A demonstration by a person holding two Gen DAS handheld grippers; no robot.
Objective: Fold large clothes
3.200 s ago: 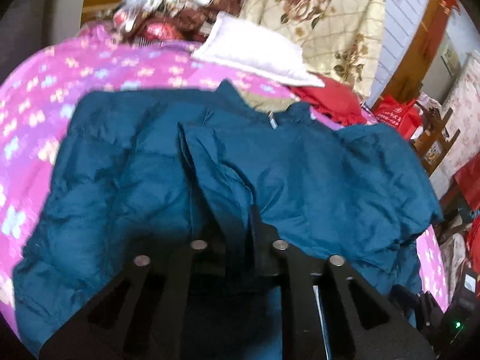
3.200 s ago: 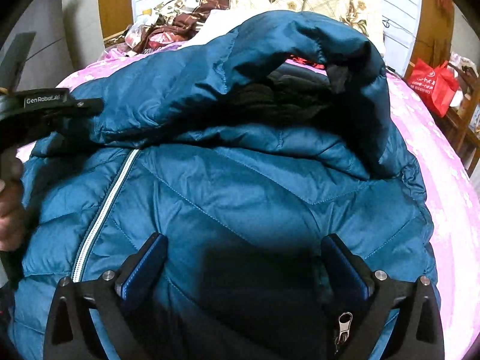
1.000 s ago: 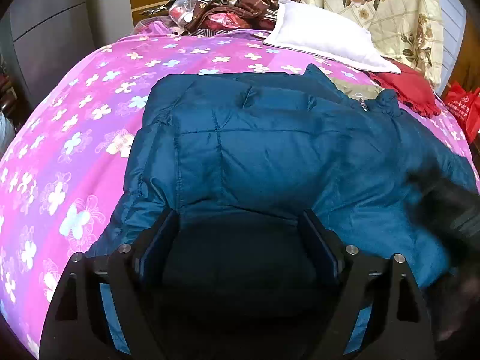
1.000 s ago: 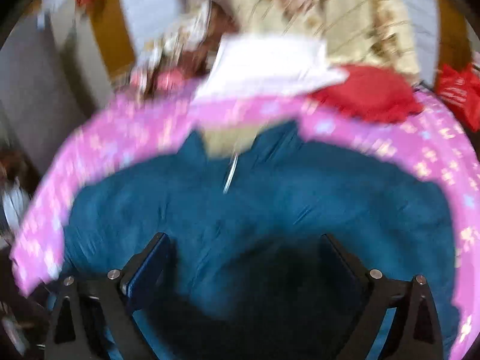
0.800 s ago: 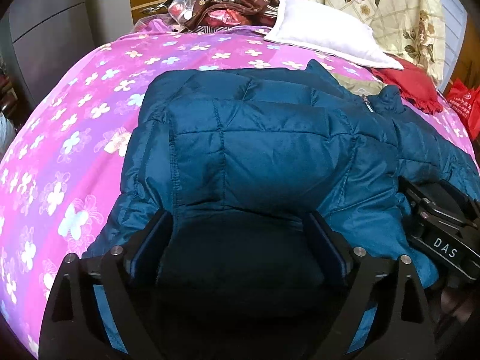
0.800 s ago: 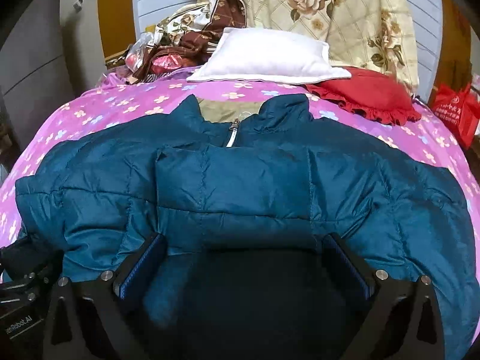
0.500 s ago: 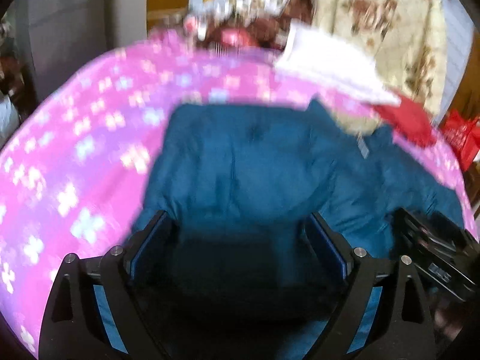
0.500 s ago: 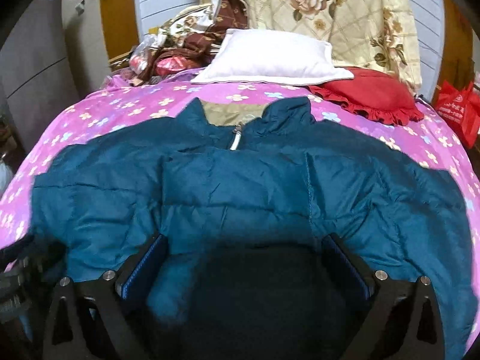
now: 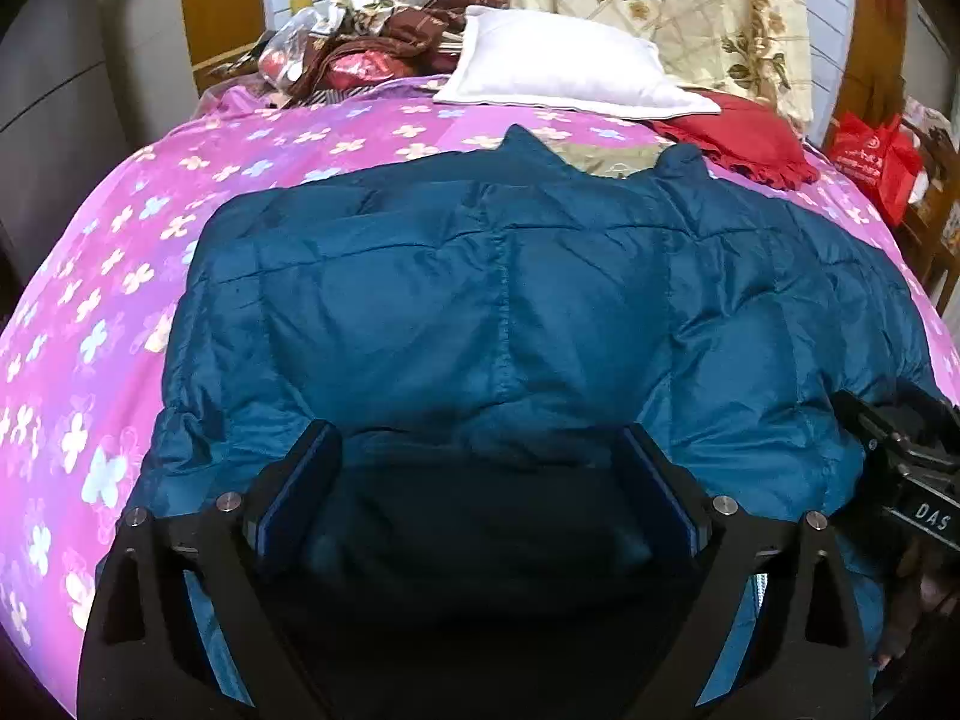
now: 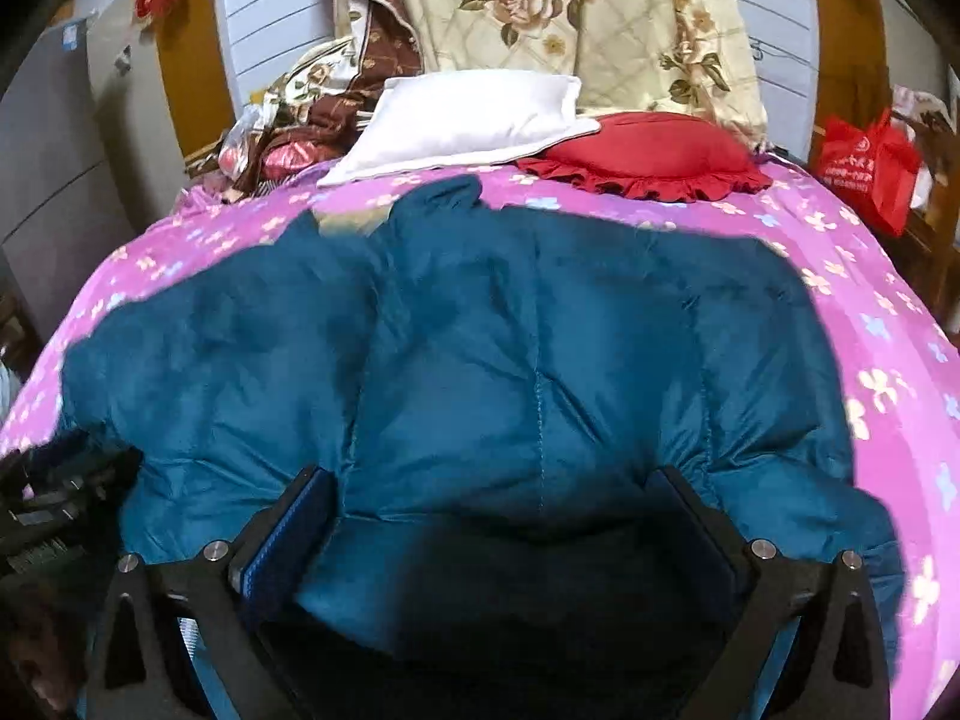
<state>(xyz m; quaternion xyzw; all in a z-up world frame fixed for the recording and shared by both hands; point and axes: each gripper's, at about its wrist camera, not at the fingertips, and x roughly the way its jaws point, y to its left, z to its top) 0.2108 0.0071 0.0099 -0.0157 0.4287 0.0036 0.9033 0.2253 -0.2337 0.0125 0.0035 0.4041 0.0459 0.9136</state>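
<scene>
A teal puffer jacket [image 9: 510, 300] lies on the pink flowered bed cover [image 9: 108, 276], collar at the far end, both sleeves folded across its front. My left gripper [image 9: 477, 438] hovers over the near hem with its jaws opening wide; fabric lies below them and the pads do not press on it. In the right wrist view, my right gripper [image 10: 489, 480] stands open over the jacket [image 10: 510, 360] in the same way. Each gripper shows at the edge of the other's view: the right gripper [image 9: 912, 468], the left gripper [image 10: 54, 498].
A white pillow [image 10: 468, 114] and a red frilled cushion [image 10: 648, 162] lie past the collar, with a floral quilt [image 10: 570, 12] behind. A heap of cloth [image 9: 372, 30] sits at the far left corner. A red bag [image 9: 870, 162] stands right of the bed.
Three seconds ago my left gripper was shut on a jacket sleeve; now the sleeves lie folded flat and both grippers are open. My right gripper has shifted to the right over the jacket.
</scene>
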